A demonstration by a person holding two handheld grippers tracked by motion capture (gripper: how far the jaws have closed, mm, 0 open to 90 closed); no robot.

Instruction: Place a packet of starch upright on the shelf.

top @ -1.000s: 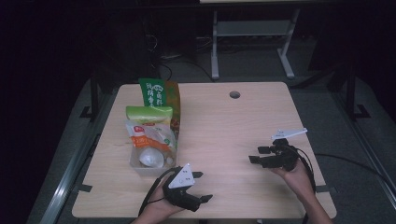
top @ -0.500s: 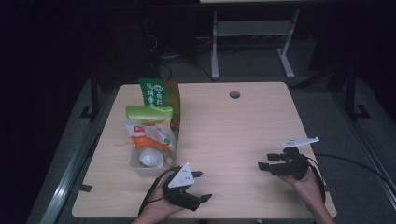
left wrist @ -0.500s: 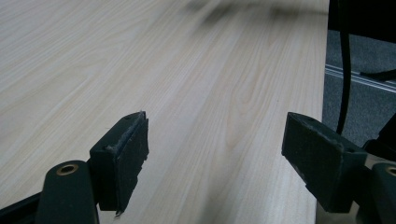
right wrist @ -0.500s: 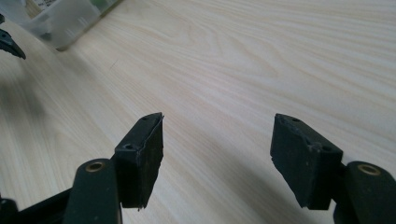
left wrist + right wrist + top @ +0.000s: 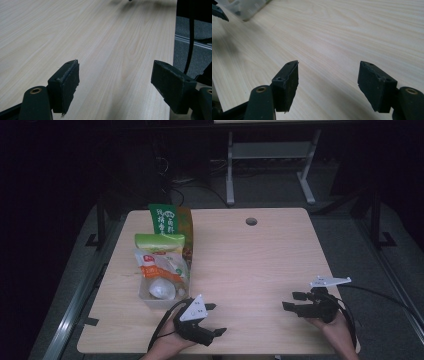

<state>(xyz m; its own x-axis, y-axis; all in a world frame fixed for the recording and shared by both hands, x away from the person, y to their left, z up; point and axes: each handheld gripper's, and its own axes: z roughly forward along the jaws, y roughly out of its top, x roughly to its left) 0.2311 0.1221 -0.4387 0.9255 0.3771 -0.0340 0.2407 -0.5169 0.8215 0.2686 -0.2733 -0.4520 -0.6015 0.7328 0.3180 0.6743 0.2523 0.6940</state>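
Both grippers rest low over the pale wooden table near its front edge. My left gripper is held at the front left, just right of a clear tub, and points right. Its jaws stand open over bare wood in the left gripper view. At the front right, my right gripper points left toward the other one. It is open too, with nothing between the pads.
Beside the tub, snack packets crowd the left side: a tall green bag, a green-topped bag and an orange-and-white packet. A cable hole sits at the back. The tub's corner shows in the right gripper view.
My right gripper has come down and drawn back toward the front right edge of the table, still open. The left gripper has stayed in place.
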